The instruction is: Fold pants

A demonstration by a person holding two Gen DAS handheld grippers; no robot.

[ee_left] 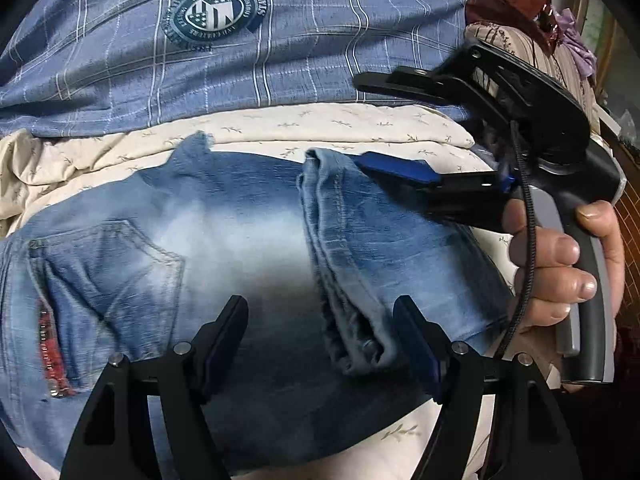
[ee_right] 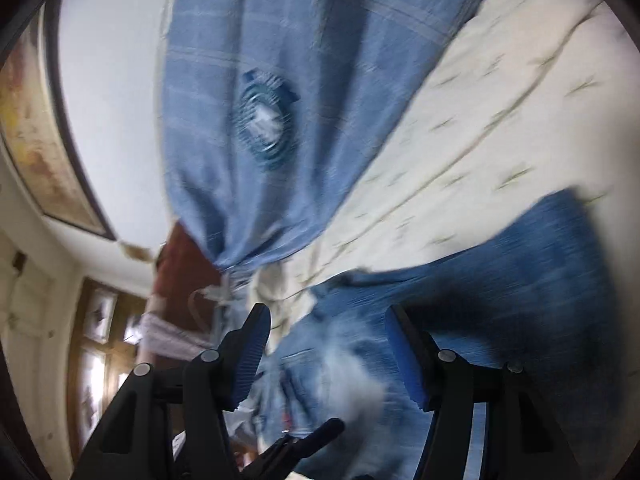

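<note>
Jeans [ee_left: 224, 232] lie spread across the cream bedsheet [ee_left: 360, 124], faded pale through the middle, back pocket [ee_left: 120, 264] up, a red patch down by the pocket's near edge. Nearest of all, the left gripper [ee_left: 320, 336] hangs tilted down over the denim, jaws standing well apart, nothing caught between the blue pads; the folded leg hem [ee_left: 348, 264] runs up between them, just inside the pad on the right side of that view, but I cannot say it touches. Over to the right, a hand [ee_left: 560, 264] wraps the grey handle of the right gripper [ee_left: 376, 120], which reaches in sideways. Its lower blue finger lies right at the top of that folded hem, the upper black finger lifted clear above, so those jaws are parted too and hold nothing. From its own camera the view is smeared with motion, pads wide over blurred denim. Beyond the jeans, a blue plaid shirt [ee_left: 200, 48] with a round crest sits bunched on the sheet. Farther still, brownish striped cloth [ee_left: 516, 44] is heaped at the bed's far corner.
</note>
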